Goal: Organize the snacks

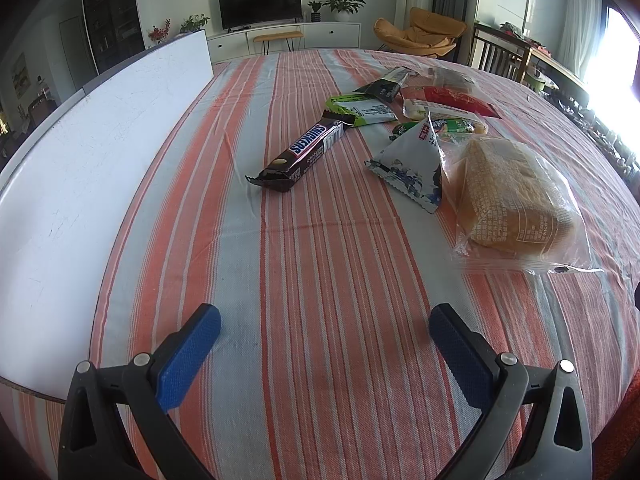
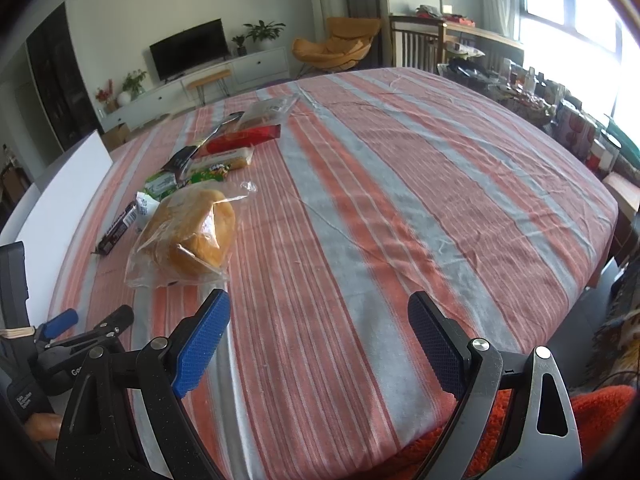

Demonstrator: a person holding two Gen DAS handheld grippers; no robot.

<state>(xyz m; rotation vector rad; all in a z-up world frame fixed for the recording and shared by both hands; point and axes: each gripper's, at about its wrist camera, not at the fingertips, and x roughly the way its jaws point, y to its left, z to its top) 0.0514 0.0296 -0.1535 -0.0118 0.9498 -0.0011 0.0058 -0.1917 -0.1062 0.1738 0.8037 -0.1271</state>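
On the striped cloth (image 1: 320, 264) the snacks sit in a loose pile, and I'll place it all off the bread (image 1: 516, 196), the bagged loaf nearest both grippers. Just left of the bread is a white triangle pack (image 1: 408, 168), touching its bag. Further left, on its own, lies the Snickers (image 1: 304, 152). Behind the bread there's a green pack (image 1: 360, 110), a dark pack (image 1: 386, 86), a red pack (image 1: 448, 102) and something clear at the back, hard to tell what.

Left gripper (image 1: 325, 330) and right gripper (image 2: 319, 320) both hover over bare cloth, fingers spread wide, holding nothing.

Risks, I'd guess: the bread bag is slippery loose film, so a pinch could catch only plastic and drop it, or squash the loaf. Grabbing the triangle pack could drag the bread bag along since they overlap.
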